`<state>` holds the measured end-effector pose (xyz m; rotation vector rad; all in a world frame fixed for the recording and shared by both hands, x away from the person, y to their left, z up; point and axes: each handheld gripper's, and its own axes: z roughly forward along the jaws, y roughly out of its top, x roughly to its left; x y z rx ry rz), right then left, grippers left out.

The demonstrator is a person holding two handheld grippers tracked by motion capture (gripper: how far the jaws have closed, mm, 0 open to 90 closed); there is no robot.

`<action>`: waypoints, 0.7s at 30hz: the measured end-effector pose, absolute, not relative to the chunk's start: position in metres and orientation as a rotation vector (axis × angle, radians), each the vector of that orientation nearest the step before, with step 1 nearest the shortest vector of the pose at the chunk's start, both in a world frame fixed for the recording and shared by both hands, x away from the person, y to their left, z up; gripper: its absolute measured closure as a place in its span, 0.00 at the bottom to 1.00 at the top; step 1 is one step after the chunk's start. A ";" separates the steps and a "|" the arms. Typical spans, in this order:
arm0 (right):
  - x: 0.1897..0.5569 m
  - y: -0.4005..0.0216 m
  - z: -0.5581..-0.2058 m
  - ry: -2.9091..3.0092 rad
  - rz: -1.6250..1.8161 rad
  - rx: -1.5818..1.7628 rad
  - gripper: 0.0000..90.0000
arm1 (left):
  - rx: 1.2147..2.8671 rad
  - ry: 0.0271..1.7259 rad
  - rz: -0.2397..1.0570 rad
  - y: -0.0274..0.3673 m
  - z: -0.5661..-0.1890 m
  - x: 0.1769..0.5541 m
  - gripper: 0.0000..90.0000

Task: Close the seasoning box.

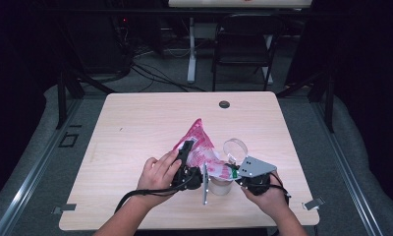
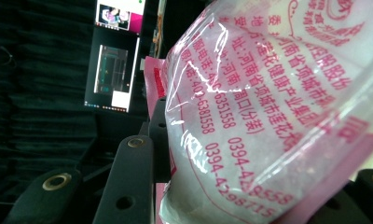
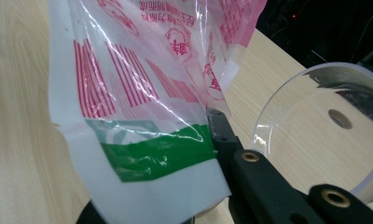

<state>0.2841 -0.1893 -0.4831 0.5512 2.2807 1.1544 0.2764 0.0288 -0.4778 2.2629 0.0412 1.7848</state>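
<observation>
Near the bottom of the high view, my two hands come up from the lower edge, each around a gripper, over the front half of the pale wooden table. My left gripper sits just left of centre, its black jaws pointing up the frame and closed onto the pink and white plastic bag. In the left gripper view that bag fills the right side of the frame, clear film with red printed characters and phone numbers, and it is pinched between my jaws (one dark jaw shows at lower left, the other just peeks in at the lower right corner). My right gripper is to the right of centre, with its grey plate on top, and it holds the bag's lower end. In the right gripper view the bag hangs across the left and middle of the frame, white with red stripes and a green band, its edge caught between my jaws at bottom centre.

Just below the bag, between my two grippers, stands a white cup. Beyond my right gripper a clear round lid stands tilted; in the right gripper view the lid takes up the right side, the table showing through it.

Farther up, a small dark round hole sits near the table's far edge. Behind the table, at the top of the frame, stands a black folding chair.
</observation>
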 end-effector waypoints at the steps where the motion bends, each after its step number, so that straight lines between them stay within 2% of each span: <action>1: 0.284 -0.189 -0.483 2.278 1.152 0.551 0.99 | 2.270 0.049 1.778 0.030 -0.478 0.276 0.73; 21: 0.288 -0.182 -0.478 2.278 1.191 0.516 0.99 | 2.324 0.141 1.712 0.041 -0.488 0.275 0.74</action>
